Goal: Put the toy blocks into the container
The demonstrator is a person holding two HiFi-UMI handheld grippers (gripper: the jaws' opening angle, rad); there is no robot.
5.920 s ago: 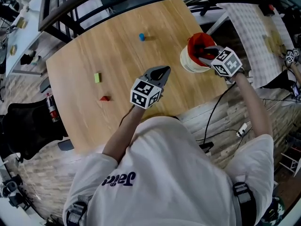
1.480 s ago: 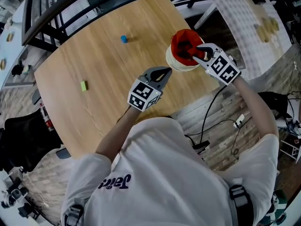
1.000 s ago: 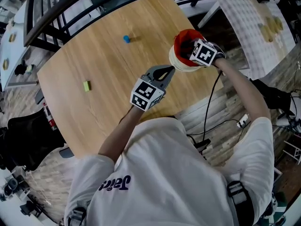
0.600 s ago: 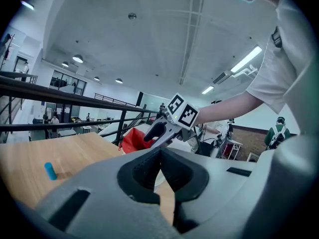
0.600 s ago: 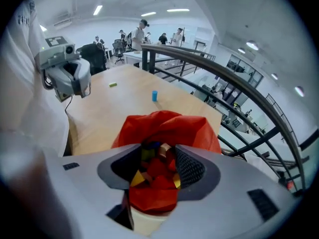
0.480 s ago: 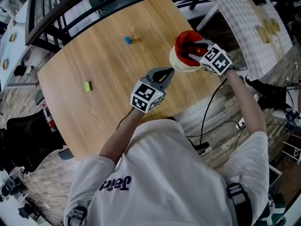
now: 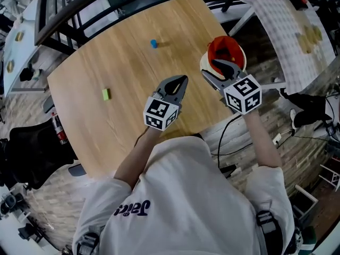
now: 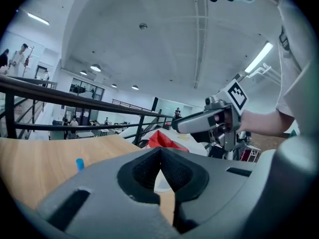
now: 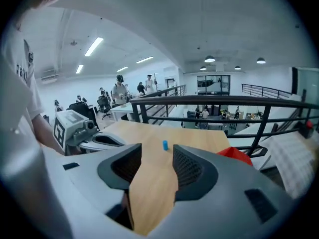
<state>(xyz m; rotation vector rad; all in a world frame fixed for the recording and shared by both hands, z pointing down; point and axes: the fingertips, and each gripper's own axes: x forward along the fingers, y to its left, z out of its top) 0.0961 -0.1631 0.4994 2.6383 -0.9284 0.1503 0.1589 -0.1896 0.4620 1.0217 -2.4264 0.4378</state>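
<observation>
Head view: high above person, facing steeply down over shoulders onto counter (image 7: 122, 62); widest, farthest.

Left gripper view: low, tight behind own jaws, facing across counter toward railing (image 8: 75, 100); right gripper (image 8: 174, 125) just right of jaws.

Right gripper view: same mounting; left gripper (image 9: 117, 142) left of jaws.

All three share blue block (image 7: 153, 43) and container (image 7: 206, 64).

Round-cornered wooden table (image 7: 133, 73), light grain, seen steeply from above. Three things on top. Small blue block (image 7: 153, 43) near far edge, standing alone. Small green block (image 7: 106, 93) toward left side, well apart from blue one. White container (image 7: 234, 52) with red lining at right edge, upright, mouth open. Both blocks well apart from container.
</observation>
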